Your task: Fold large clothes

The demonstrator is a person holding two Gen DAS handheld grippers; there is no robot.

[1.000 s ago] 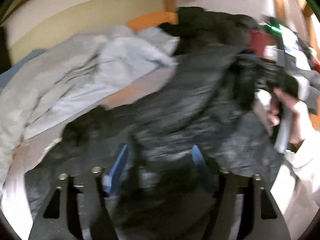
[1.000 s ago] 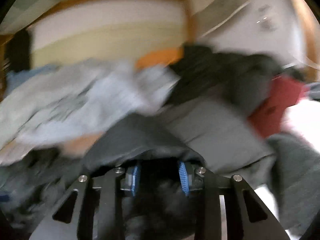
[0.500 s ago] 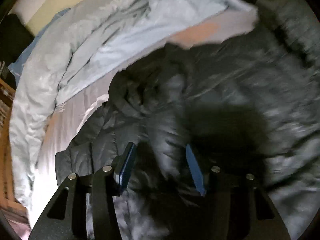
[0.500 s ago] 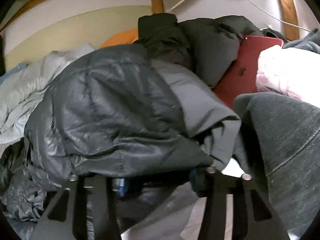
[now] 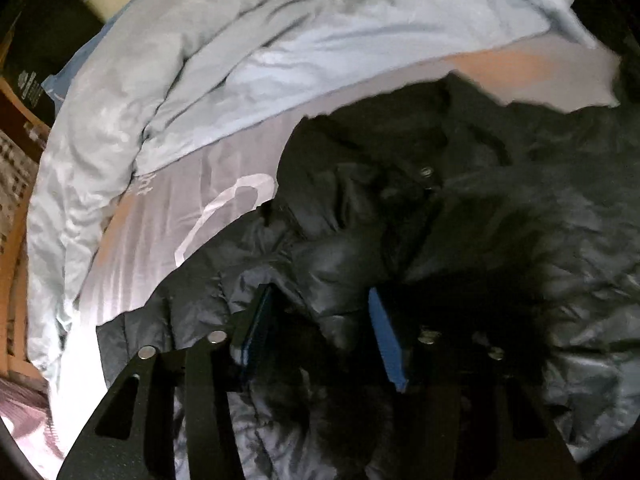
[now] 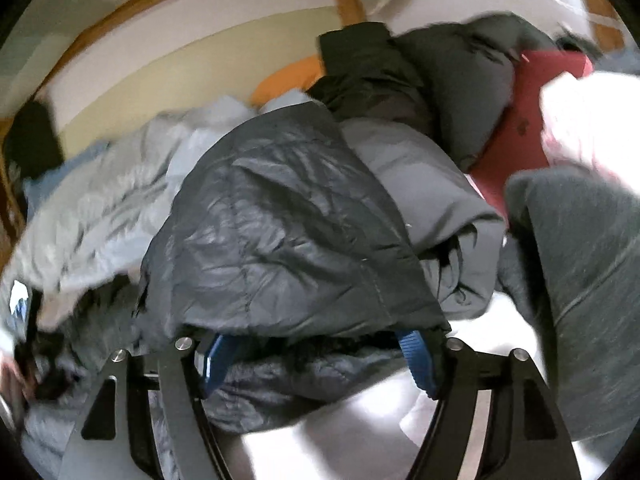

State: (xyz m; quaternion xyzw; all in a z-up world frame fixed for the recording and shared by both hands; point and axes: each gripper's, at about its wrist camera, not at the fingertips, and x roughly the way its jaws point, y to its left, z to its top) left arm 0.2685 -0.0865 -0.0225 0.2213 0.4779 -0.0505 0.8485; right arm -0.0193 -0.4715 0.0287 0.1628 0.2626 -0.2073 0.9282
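Note:
A dark grey puffer jacket (image 5: pixel 500 216) with a black fur trim (image 5: pixel 492 276) lies crumpled on the bed. My left gripper (image 5: pixel 320 324) is right over it, its blue pads (image 5: pixel 384 336) apart with a fold of the jacket and fur between them. In the right wrist view the jacket (image 6: pixel 280 240) is bunched into a mound that drapes over my right gripper (image 6: pixel 316 356). Its blue pads (image 6: pixel 416 356) stand wide apart with padded fabric lying between them.
A light blue duvet (image 5: pixel 248 52) is heaped at the far left of the bed. The pale sheet (image 5: pixel 168 232) shows beside the jacket. Black and grey coats (image 6: pixel 452 80), a red laptop (image 6: pixel 520 120), a pink-white bundle (image 6: pixel 592 120) and a grey garment (image 6: pixel 580 264) lie on the right.
The left gripper tipped down from facing the room onto the jacket and moved in closer. The right gripper's jaws have spread wider and the jacket mound sits closer over them.

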